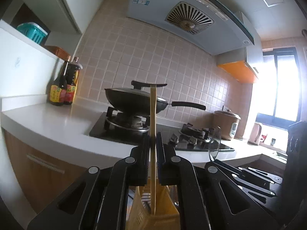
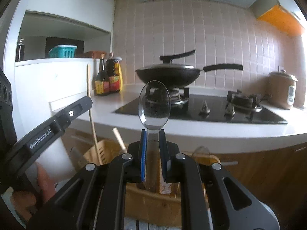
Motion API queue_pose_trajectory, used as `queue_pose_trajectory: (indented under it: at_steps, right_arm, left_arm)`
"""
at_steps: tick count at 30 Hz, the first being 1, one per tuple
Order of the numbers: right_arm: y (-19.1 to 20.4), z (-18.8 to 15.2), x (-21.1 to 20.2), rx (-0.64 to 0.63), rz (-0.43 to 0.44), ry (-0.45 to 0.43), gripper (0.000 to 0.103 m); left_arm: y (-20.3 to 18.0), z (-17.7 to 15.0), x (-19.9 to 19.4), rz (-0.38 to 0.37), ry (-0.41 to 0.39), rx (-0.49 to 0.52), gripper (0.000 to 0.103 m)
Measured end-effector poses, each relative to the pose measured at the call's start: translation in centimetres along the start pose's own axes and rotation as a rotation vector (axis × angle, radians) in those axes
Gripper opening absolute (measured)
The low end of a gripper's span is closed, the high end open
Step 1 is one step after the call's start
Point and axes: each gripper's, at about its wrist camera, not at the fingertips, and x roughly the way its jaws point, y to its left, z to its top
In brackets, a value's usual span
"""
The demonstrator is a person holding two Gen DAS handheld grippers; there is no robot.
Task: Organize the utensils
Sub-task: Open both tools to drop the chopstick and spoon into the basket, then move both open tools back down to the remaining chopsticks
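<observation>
Chopstick [image 1: 153, 115] btwn left fingers [image 1: 144, 153], upright

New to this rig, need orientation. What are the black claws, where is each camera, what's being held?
No robot arm here: a person carries a two-finger gripper in each hand, and each gripper has a fisheye camera looking forward along its fingers. So each picture shows that gripper's own black fingers at the bottom.

The left wrist view shows the left gripper shut on a wooden chopstick standing upright, its lower end in a yellow basket below.

The right wrist view shows the right gripper shut on the handle of a clear plastic spoon, bowl up. The left gripper appears at its left edge, with the person's hand on it. Below sits the same basket, with another wooden utensil in it.

Behind is a white counter with a hob, a lidded wok, sauce bottles and a rice cooker.
</observation>
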Motion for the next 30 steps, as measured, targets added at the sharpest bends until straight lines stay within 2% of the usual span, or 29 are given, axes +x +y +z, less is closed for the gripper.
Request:
queue_pose_trajectory:
  at_steps: [1, 2, 3, 5, 9, 11, 13, 16, 19, 21, 23, 24, 25, 26, 27, 30]
  right_arm:
    - [-0.1, -0.1, -0.1, 0.007, 0.009, 0.015, 0.012]
    - [-0.3, -0.2, -0.2, 0.018, 0.021, 0.037, 0.018]
    - [-0.5, -0.2, -0.4, 0.031, 0.033, 0.061, 0.032]
    - [-0.8, -0.3, -1.2, 0.056, 0.045, 0.078, 0.05]
    - [-1.4, -0.1, -3.5, 0.115, 0.075, 0.12, 0.05]
    - [-1.6, 0.1, -4.8, 0.135, 0.062, 0.147, 0.05]
    - [-1.5, 0.3, -6.3, 0.146, 0.047, 0.209, 0.05]
    - [-1.5, 0.3, -8.0, 0.173, 0.024, 0.316, 0.05]
    - [-1.1, -0.4, -8.8, 0.204, 0.006, 0.465, 0.05]
    - [-0.8, -1.4, -8.7, 0.228, -0.001, 0.588, 0.05]
    - [-0.8, -2.5, -8.5, 0.273, 0.036, 0.663, 0.05]
    - [-0.8, -3.3, -8.3, 0.302, 0.049, 0.706, 0.05]
    - [-0.7, -3.9, -8.3, 0.312, 0.048, 0.727, 0.049]
    - [-0.6, -4.7, -8.1, 0.316, 0.036, 0.746, 0.045]
    - [-0.4, -5.5, -7.9, 0.314, 0.024, 0.759, 0.041]
    - [-0.2, -8.1, -7.1, 0.351, 0.023, 0.793, 0.036]
  left_arm:
    - [0.1, 0.0, -0.2, -0.007, 0.01, 0.0, 0.008]
    - [0.1, 0.0, -0.4, -0.014, 0.019, 0.0, 0.014]
    - [0.1, 0.0, -0.7, -0.022, 0.03, 0.001, 0.024]
    - [0.1, 0.1, -1.2, -0.032, 0.046, 0.007, 0.032]
    - [0.4, 0.7, -3.0, -0.033, 0.055, 0.015, 0.032]
    - [0.7, 1.5, -4.5, -0.037, 0.057, 0.011, 0.032]
    - [1.0, 2.4, -6.3, -0.048, 0.068, 0.006, 0.032]
    - [1.1, 3.5, -8.0, -0.068, 0.131, -0.001, 0.032]
    - [1.4, 4.2, -8.6, -0.105, 0.261, -0.039, 0.032]
    - [1.7, 4.1, -8.4, -0.132, 0.387, -0.083, 0.032]
    - [1.9, 3.5, -7.8, -0.16, 0.504, -0.124, 0.032]
    - [2.0, 2.7, -7.3, -0.183, 0.589, -0.155, 0.032]
    - [2.1, 2.0, -7.0, -0.196, 0.637, -0.171, 0.032]
    - [2.1, 0.9, -6.5, -0.215, 0.707, -0.183, 0.032]
    - [2.1, 0.2, -6.2, -0.221, 0.74, -0.18, 0.032]
    - [1.3, -3.5, -5.2, -0.205, 0.86, -0.123, 0.032]
